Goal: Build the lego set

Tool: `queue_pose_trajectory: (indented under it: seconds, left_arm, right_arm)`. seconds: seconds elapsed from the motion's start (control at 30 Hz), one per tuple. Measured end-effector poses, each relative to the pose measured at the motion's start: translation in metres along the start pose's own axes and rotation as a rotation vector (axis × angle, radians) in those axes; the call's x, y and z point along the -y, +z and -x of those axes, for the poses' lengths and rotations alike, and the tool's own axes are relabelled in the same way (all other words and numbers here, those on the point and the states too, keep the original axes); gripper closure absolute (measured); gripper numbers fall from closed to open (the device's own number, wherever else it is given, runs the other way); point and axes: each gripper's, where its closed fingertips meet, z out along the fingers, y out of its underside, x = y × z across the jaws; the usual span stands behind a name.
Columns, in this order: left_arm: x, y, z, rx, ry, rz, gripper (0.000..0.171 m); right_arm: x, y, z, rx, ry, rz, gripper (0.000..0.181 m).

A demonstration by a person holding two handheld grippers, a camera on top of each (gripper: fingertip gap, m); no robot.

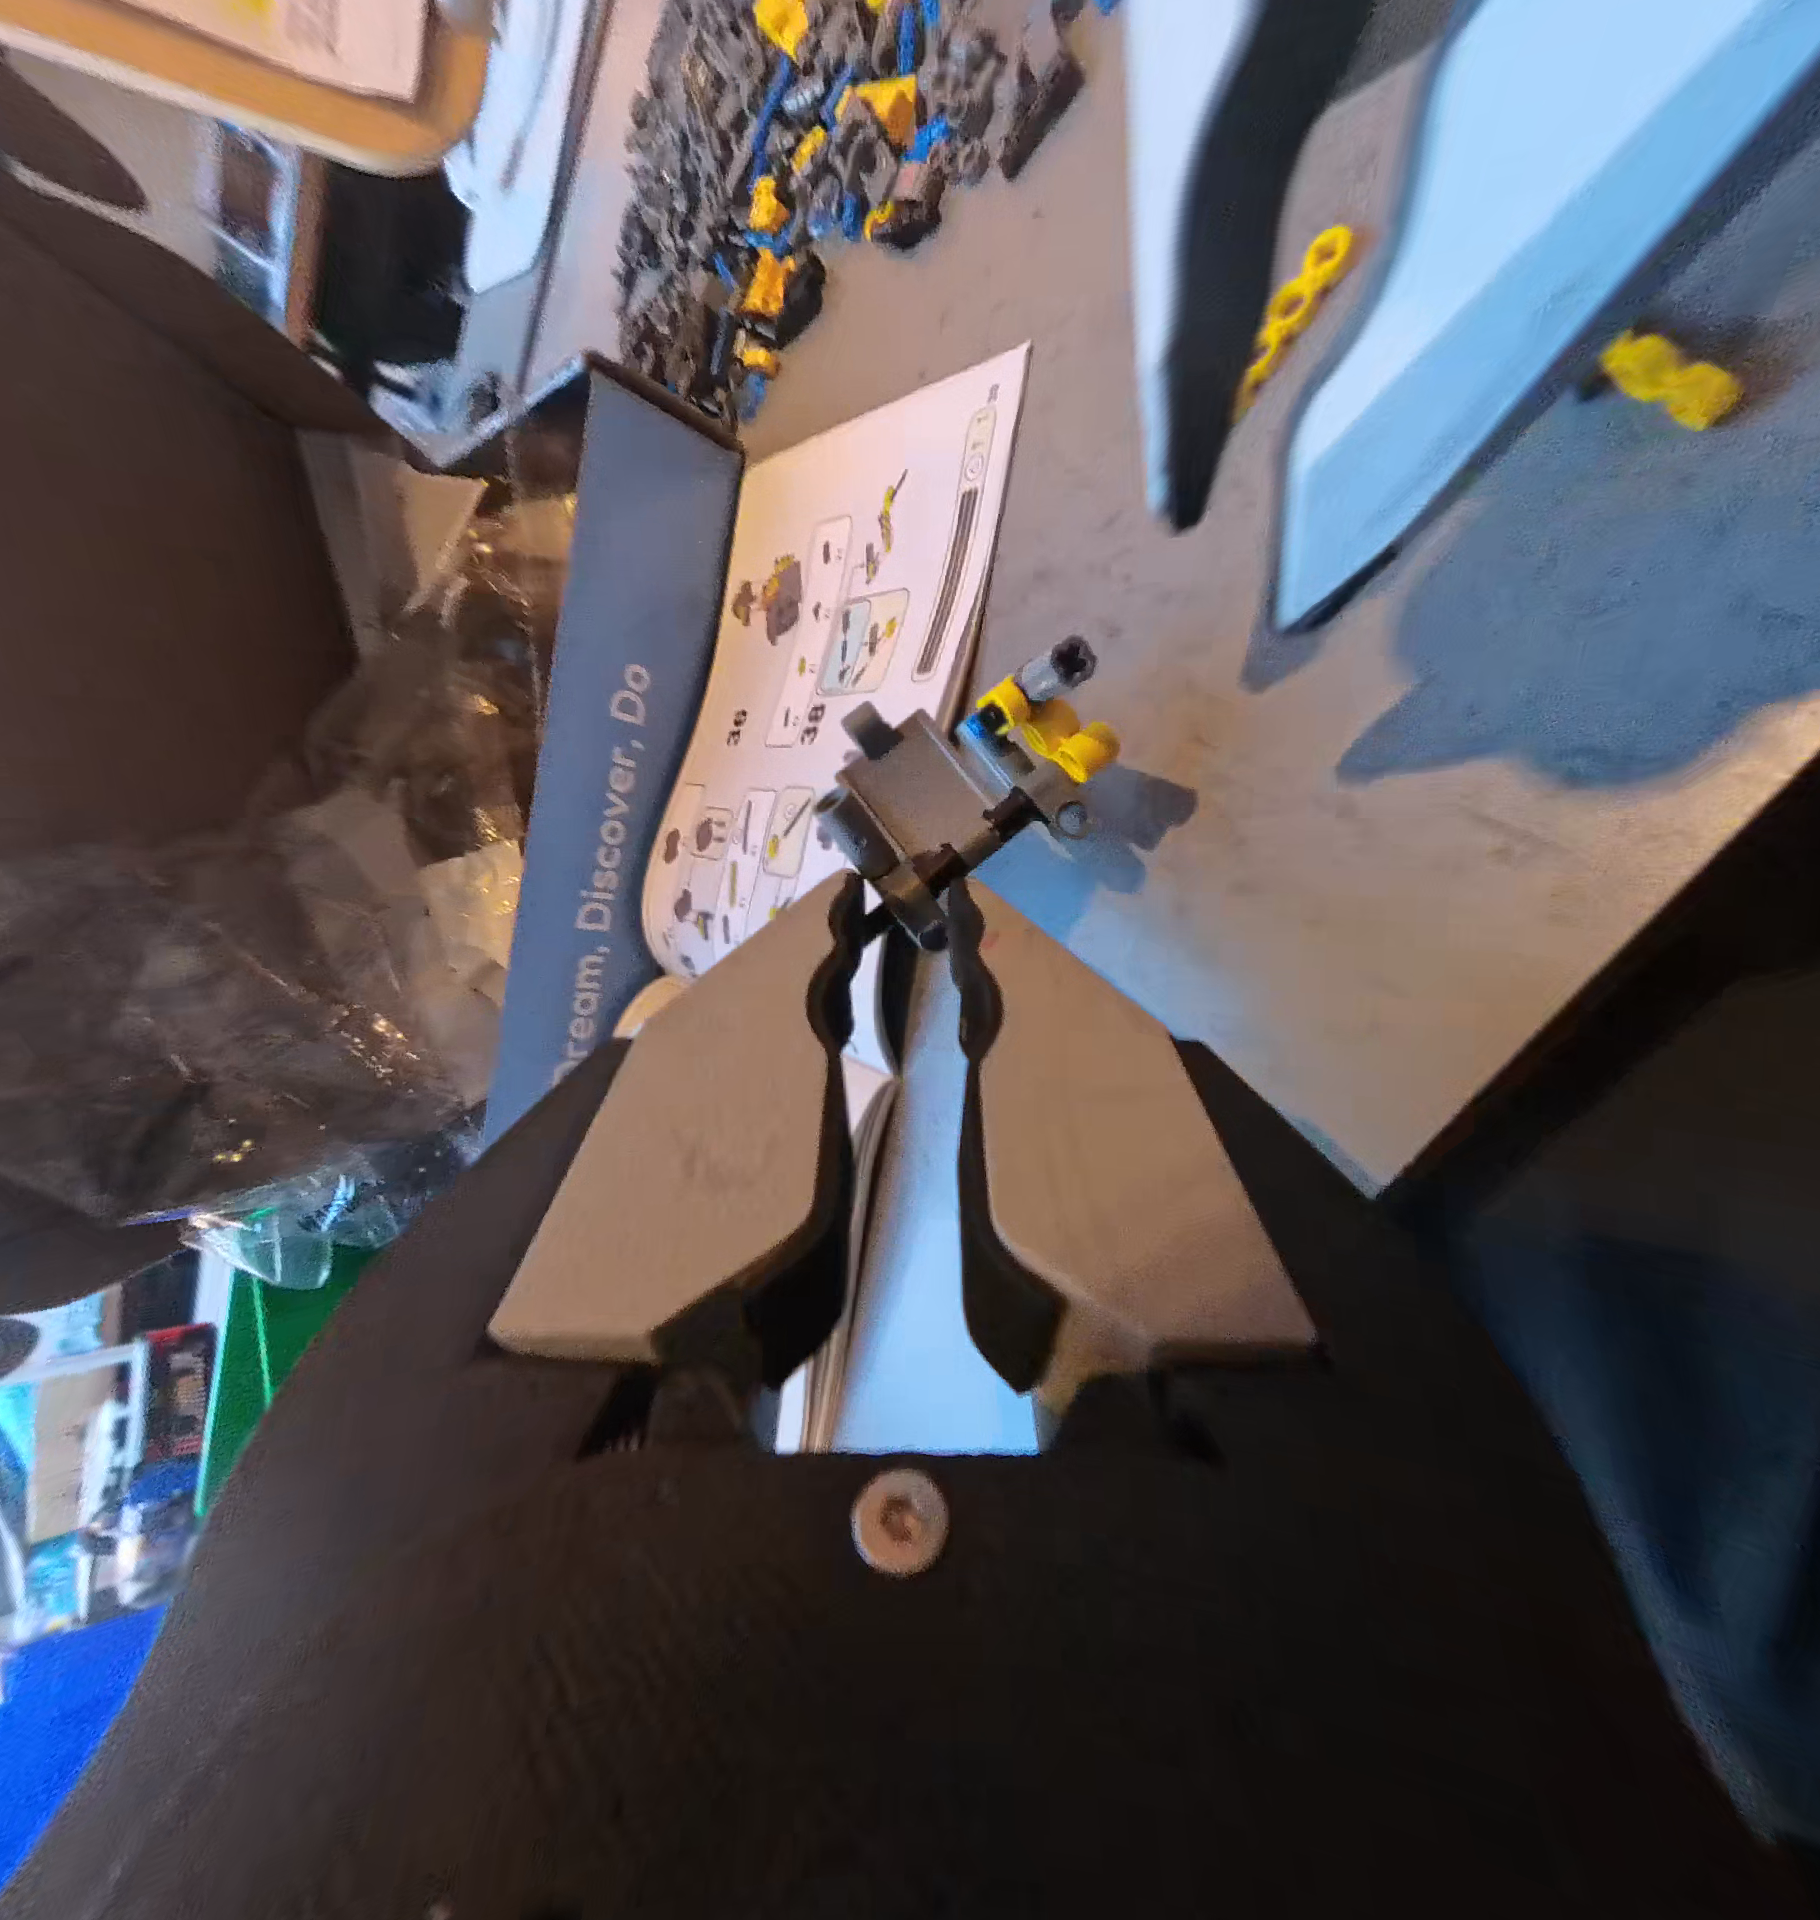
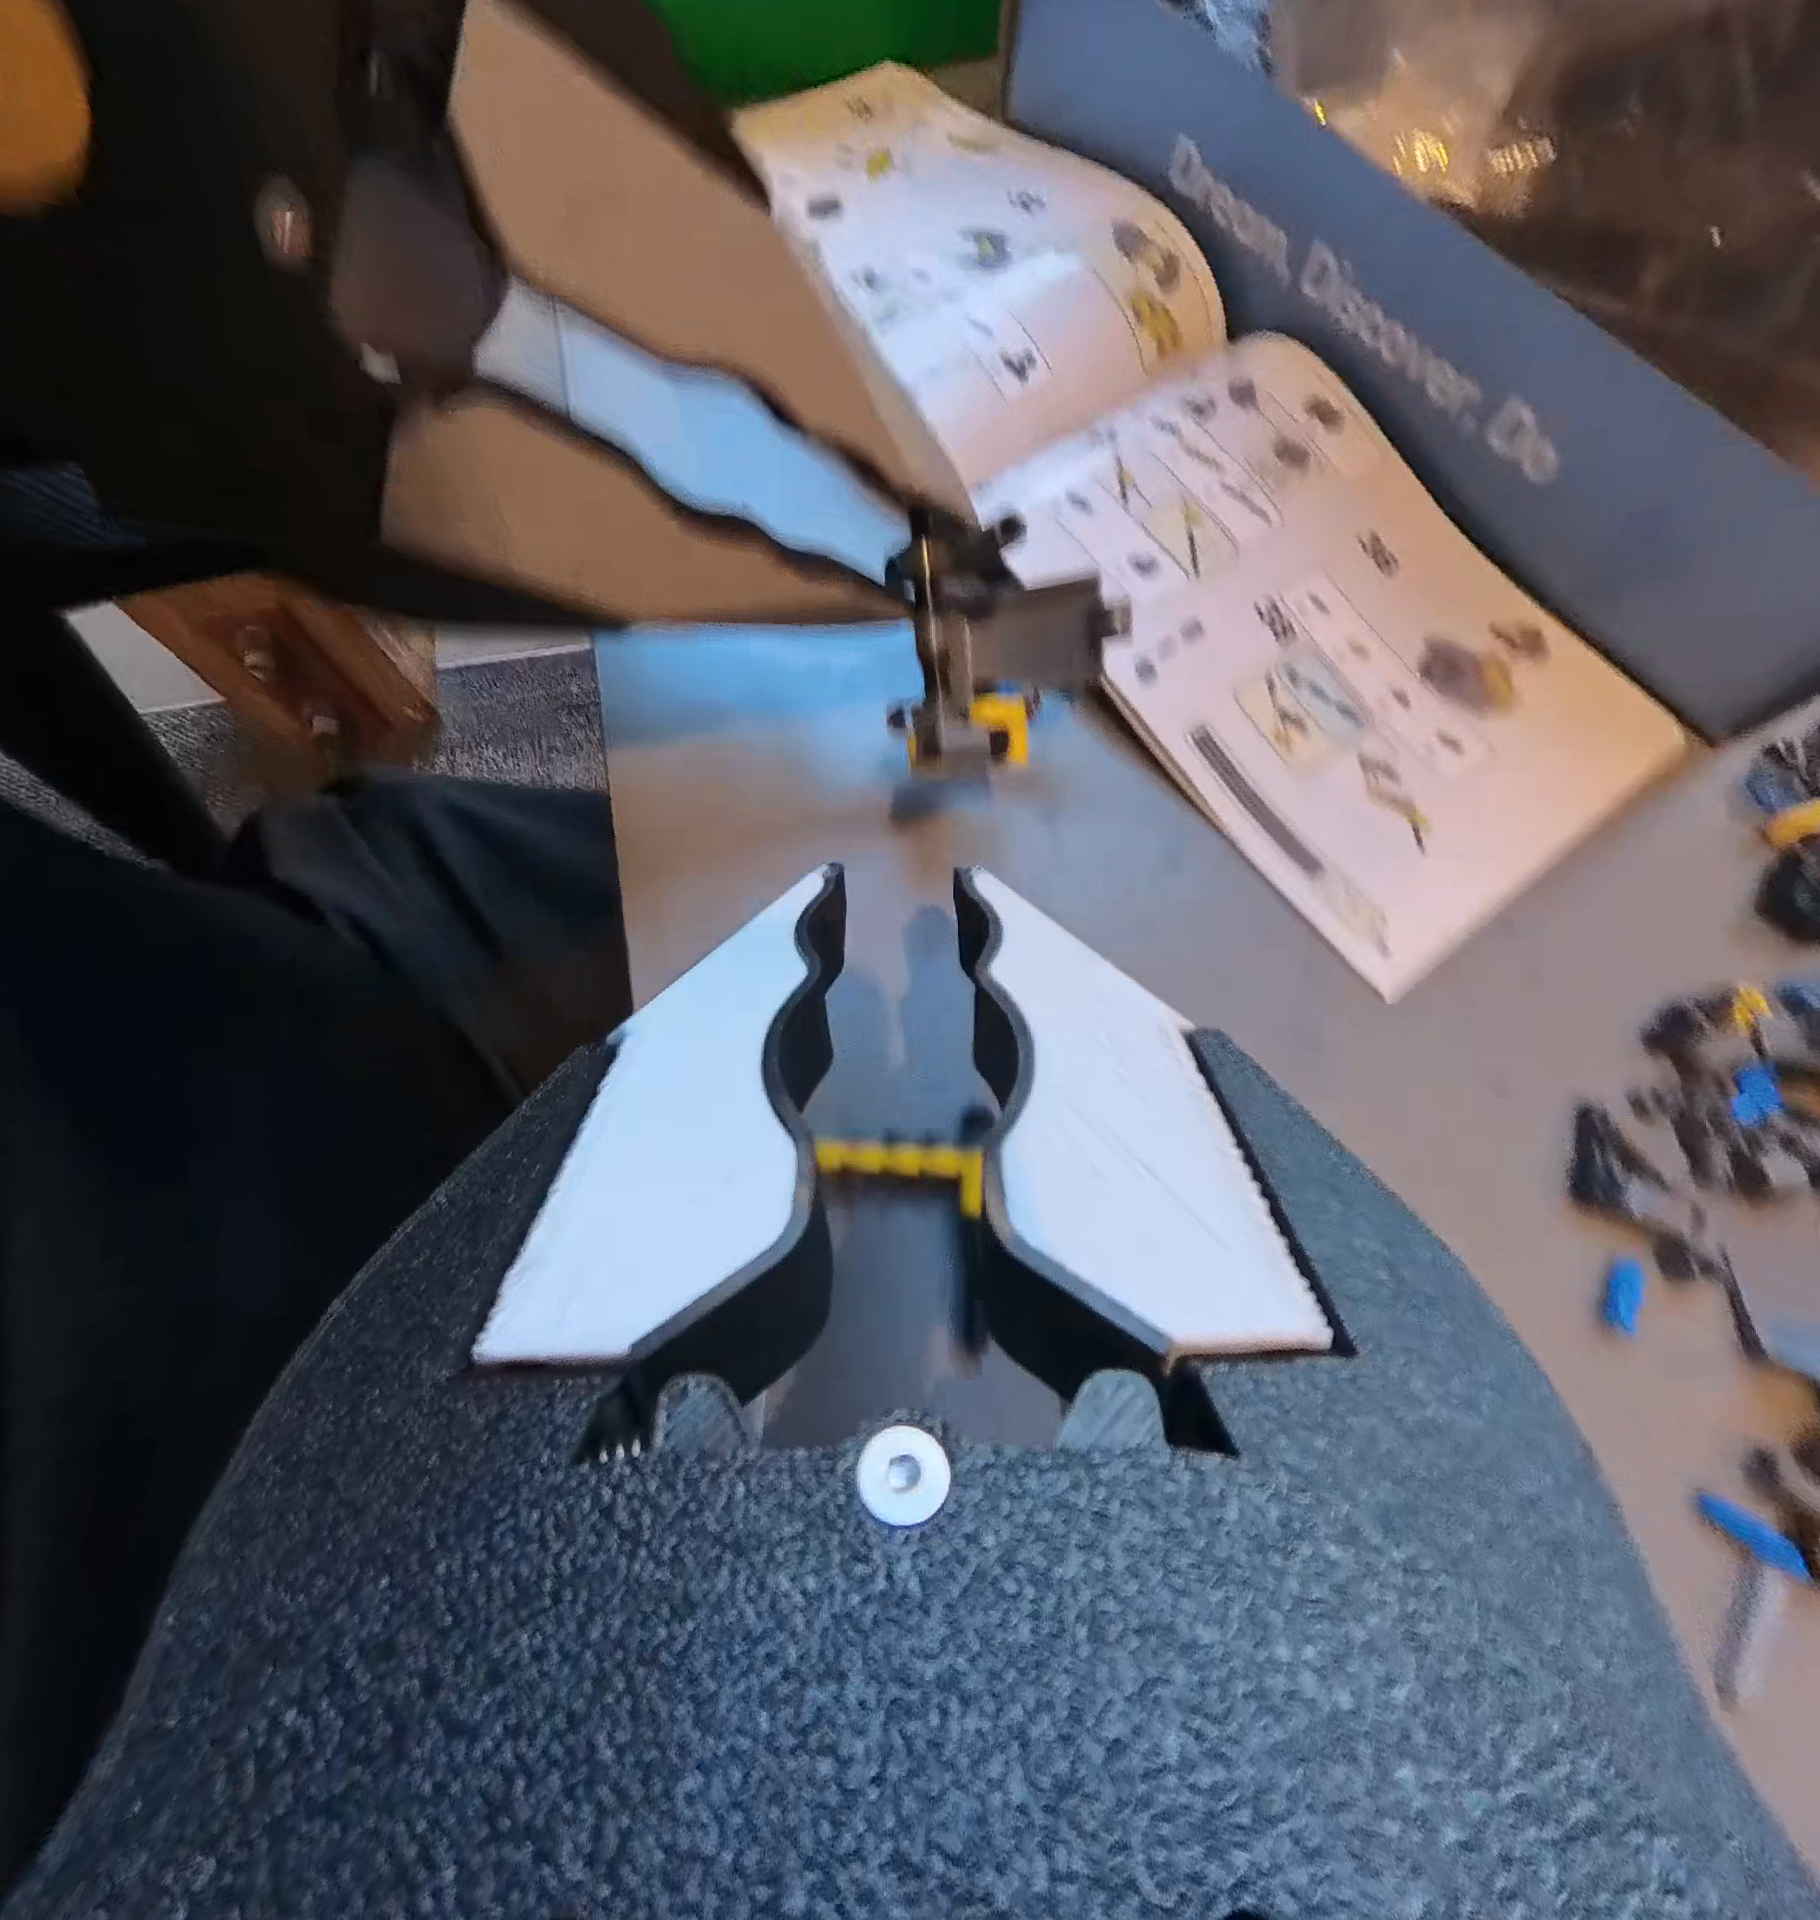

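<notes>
Left tongs [image 1: 904, 899] pinch a grey model [image 1: 921, 800] above the tabletop [image 1: 1301, 883] — right tongs [image 2: 898, 883] agape, seemingly empty, booklet [image 2: 1301, 623] beyond.

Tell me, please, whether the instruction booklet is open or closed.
Open: the instruction booklet lies spread on the table, two printed pages curving up from its spine.

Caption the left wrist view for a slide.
Left hand-held gripper pinches a small grey brick assembly above the table, beside an open instruction booklet.
</notes>
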Motion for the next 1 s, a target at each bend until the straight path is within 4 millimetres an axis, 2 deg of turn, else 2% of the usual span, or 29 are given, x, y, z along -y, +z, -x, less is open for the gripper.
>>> queue_pose_trajectory:
  seconds: [0.13, 0.3, 0.47, 0.63, 0.73, 0.83, 0.93, 1.0]
  left_arm:
    - [-0.002, -0.005, -0.009, 0.08, 0.062, -0.029, 0.157]
    - [0.001, -0.007, -0.023, 0.045, 0.018, -0.053, 0.157]
    - [0.008, -0.012, -0.024, 0.018, -0.021, -0.079, 0.156]
    - [0.022, -0.024, -0.024, -0.058, -0.133, -0.175, 0.157]
    - [0.027, -0.031, -0.023, -0.14, -0.233, -0.232, 0.148]
    - [0.023, -0.032, -0.019, -0.217, -0.316, -0.264, 0.142]
    - [0.012, -0.022, -0.02, -0.293, -0.363, -0.23, 0.131]
    - [0.009, -0.017, -0.022, -0.319, -0.37, -0.226, 0.13]
  right_arm:
    - [0.004, 0.013, 0.003, -0.036, -0.021, -0.011, 0.156]
    - [0.004, 0.018, 0.003, -0.061, -0.039, -0.017, 0.157]
    - [-0.002, 0.021, -0.002, -0.085, -0.065, 0.025, 0.167]
    - [-0.011, 0.023, -0.005, -0.063, -0.045, 0.073, 0.174]
    - [-0.014, 0.023, -0.006, -0.056, -0.037, 0.085, 0.174]
    - [-0.017, 0.024, -0.009, -0.048, -0.028, 0.108, 0.174]
    - [-0.022, 0.027, -0.014, -0.045, -0.021, 0.137, 0.172]
    - [-0.021, 0.025, -0.017, -0.049, -0.025, 0.138, 0.168]
